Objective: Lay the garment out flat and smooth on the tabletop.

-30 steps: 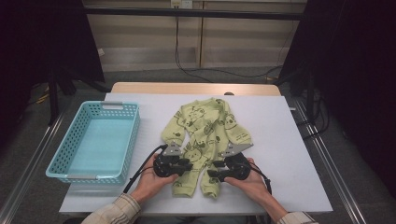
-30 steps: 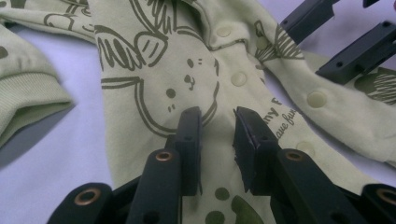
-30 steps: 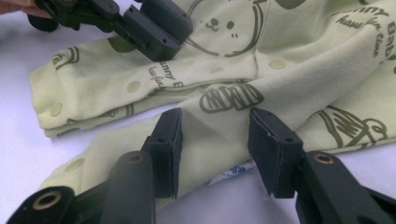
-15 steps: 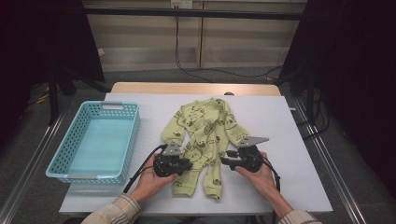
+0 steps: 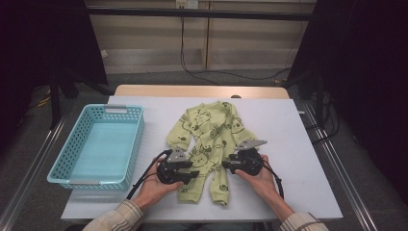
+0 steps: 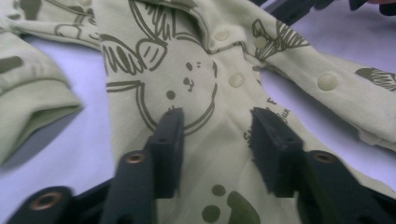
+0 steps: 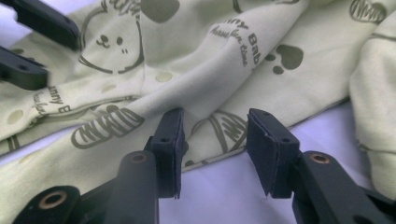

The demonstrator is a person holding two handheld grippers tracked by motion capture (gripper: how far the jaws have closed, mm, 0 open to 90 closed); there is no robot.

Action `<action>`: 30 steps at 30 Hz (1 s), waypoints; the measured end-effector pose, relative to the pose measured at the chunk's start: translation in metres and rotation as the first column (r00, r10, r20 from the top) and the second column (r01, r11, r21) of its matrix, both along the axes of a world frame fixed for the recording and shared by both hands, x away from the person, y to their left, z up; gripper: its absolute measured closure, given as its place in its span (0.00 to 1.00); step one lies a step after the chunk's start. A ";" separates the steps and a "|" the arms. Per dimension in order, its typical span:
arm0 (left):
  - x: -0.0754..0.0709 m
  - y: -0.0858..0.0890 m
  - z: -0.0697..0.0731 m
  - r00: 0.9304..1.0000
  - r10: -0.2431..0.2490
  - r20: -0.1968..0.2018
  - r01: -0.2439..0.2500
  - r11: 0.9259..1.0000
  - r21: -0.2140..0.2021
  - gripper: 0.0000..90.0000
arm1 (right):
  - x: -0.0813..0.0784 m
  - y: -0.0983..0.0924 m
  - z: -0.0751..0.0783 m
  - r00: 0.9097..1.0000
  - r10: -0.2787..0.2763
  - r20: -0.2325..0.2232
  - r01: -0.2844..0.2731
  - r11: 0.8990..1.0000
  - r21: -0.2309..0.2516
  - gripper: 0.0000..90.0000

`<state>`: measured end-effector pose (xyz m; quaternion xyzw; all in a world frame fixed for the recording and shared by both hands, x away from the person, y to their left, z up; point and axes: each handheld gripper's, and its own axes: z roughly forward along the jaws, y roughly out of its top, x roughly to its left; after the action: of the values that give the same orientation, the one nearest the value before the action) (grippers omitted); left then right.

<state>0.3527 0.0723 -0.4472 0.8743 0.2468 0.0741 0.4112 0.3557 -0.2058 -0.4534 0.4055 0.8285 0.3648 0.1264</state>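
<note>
A pale green baby romper [image 5: 211, 139] with animal prints lies flat on the white table [image 5: 298, 159], legs toward the person. My left gripper [image 5: 195, 174] rests low over its left leg. In the left gripper view its jaws [image 6: 215, 140] stand apart above a rabbit print on the romper [image 6: 196, 56]; they have just been opening and no fold is pinched between them. My right gripper [image 5: 226, 165] sits at the right leg. In the right gripper view its jaws [image 7: 214, 140] straddle the romper's hem [image 7: 219, 126] without pressing on it.
A light blue plastic basket [image 5: 137, 139] stands on the table's left side, close to the romper's sleeve. The person's hands and sleeves come in at the front edge. Bare white table lies to the right of the romper. Dark curtains flank the table.
The right gripper has shifted a little to the right and away from the person, off the lower leg. The left hand has stayed put.
</note>
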 end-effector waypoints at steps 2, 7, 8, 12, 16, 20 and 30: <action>-0.002 0.000 0.000 0.999 0.036 0.009 -0.037 0.999 0.011 0.42 | 0.000 0.001 0.000 1.000 0.009 0.011 -0.009 1.000 -0.012 0.61; -0.012 0.006 -0.002 0.999 0.048 0.019 -0.048 0.998 0.028 0.21 | -0.001 0.004 0.000 0.999 0.014 0.031 -0.013 0.999 -0.052 0.72; -0.013 0.008 -0.001 0.999 0.041 0.009 -0.042 0.999 0.035 0.18 | 0.000 0.004 0.001 1.000 0.003 0.031 -0.002 0.998 -0.058 0.83; -0.012 0.009 -0.005 0.997 0.073 -0.011 -0.072 0.996 0.042 0.16 | 0.001 0.001 0.002 1.000 0.011 0.016 -0.011 0.999 -0.038 0.95; -0.008 0.012 -0.009 0.995 0.104 0.000 -0.104 0.993 0.062 0.23 | 0.001 -0.006 0.008 1.000 0.003 0.013 -0.003 1.000 -0.010 1.00; -0.006 0.014 -0.008 0.994 0.112 -0.007 -0.111 0.992 0.058 0.30 | -0.002 -0.024 0.021 0.999 -0.023 0.044 0.022 1.000 0.020 1.00; -0.002 0.016 -0.011 0.989 0.148 0.010 -0.148 0.988 0.043 0.24 | 0.000 -0.015 0.005 1.000 0.010 -0.013 -0.009 1.000 0.026 0.68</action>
<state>0.3512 0.0883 -0.4578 0.8621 0.3078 0.1129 0.3864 0.3555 -0.2206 -0.4480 0.4056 0.8265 0.3733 0.1140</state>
